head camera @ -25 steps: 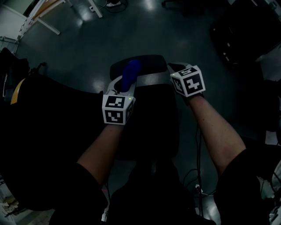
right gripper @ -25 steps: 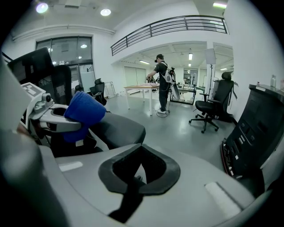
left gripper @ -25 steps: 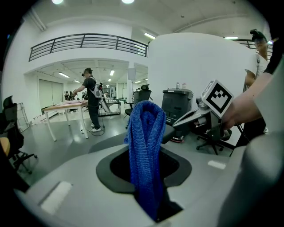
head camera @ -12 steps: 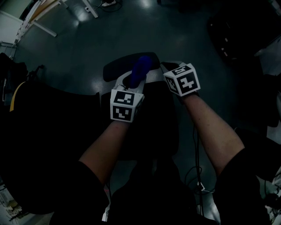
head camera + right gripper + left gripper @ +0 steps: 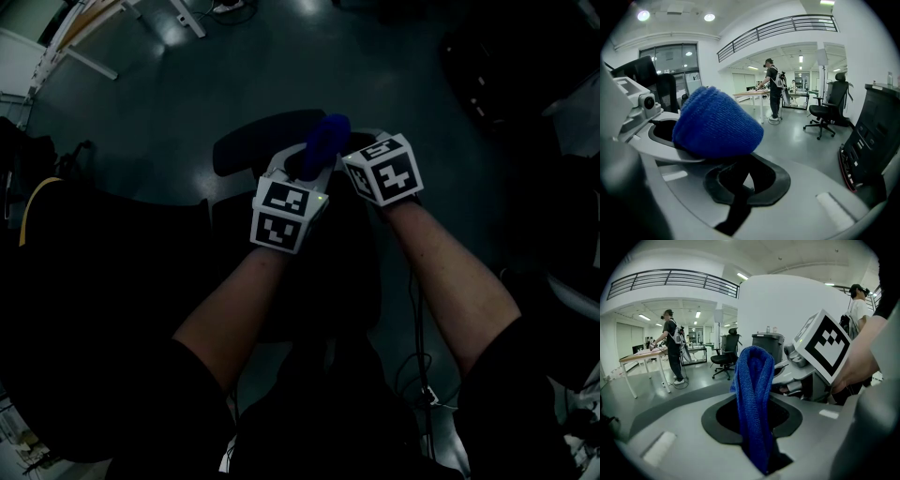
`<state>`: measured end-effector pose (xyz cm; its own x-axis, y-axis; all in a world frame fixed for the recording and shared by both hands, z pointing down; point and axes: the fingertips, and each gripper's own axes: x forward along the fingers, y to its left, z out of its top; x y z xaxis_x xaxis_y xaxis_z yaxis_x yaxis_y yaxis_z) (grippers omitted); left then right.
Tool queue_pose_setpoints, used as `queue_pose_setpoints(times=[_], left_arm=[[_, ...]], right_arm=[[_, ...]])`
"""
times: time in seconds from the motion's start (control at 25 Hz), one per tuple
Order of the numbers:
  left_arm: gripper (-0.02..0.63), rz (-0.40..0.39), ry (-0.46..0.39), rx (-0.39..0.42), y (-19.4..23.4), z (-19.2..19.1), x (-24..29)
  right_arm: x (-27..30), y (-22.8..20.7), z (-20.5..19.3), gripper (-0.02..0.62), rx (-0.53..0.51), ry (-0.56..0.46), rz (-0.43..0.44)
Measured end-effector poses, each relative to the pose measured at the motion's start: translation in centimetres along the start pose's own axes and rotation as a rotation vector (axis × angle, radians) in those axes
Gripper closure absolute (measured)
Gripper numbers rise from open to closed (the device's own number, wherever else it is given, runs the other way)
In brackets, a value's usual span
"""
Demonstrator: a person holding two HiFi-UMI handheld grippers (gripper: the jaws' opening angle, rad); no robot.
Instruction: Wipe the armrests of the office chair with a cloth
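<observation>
Head view, dim lighting. Both forearms reach forward over a dark office chair (image 5: 323, 281). I cannot tell its armrests apart from the rest of it in this light.

Left claw (image 5: 759, 427): clenched on a blue knitted cloth (image 5: 753, 399). The cloth is pinched in the slit between the two jaws. Its free fold stands upright above them, rounded at the top. In the head view the cloth (image 5: 326, 141) sticks out ahead of the left claw's marker cube (image 5: 284, 216), above a dark rounded part of the chair (image 5: 246, 150). Whether the cloth touches the chair is not clear.

Right claw (image 5: 740, 197): jaws closed together, nothing between them, only a thin dark slit showing. It sits just beside the left claw on the right. Its marker cube (image 5: 382, 171) is close to the cloth. From the right gripper view the cloth (image 5: 716, 124) fills the left foreground, bulging over a pale grey jaw of the left claw.

Surroundings:
- Glossy grey floor (image 5: 187, 94) under the chair.
- A person (image 5: 671, 345) stands at a wood-topped bench (image 5: 640, 355) in the far room. The same person (image 5: 772, 86) also shows in the right gripper view.
- A second black office chair (image 5: 724, 355) stands on open floor. It appears again at the right in the other view (image 5: 828, 110).
- A grey bin (image 5: 767, 345) sits behind the cloth.
</observation>
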<state>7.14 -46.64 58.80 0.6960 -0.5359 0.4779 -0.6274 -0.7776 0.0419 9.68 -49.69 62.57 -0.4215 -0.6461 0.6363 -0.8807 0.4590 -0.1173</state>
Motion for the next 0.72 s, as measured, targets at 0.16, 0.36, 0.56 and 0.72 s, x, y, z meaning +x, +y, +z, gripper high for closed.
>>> queue_pose_setpoints(times=[0.16,0.36,0.56,0.72], left_arm=[[0.488,-0.003,0.008,-0.007,0.2,0.4,0.3],[0.488,-0.007,-0.012,0.021,0.7,1.2,-1.1],[0.486,0.038,-0.029,0.044,3.9,2.4,-4.0],[0.486,0.138,-0.03,0.02,8.9,3.2,-7.4]], right_arm=[[0.2,0.2,0.1,0.593,-0.004,0.017,-0.002],[0.2,0.3,0.2,0.592,-0.018,0.022,0.003],[0.2,0.2,0.6,0.591,-0.035,0.011,0.005],[0.1,0.4,0.9,0.591,-0.048,0.015,0.004]])
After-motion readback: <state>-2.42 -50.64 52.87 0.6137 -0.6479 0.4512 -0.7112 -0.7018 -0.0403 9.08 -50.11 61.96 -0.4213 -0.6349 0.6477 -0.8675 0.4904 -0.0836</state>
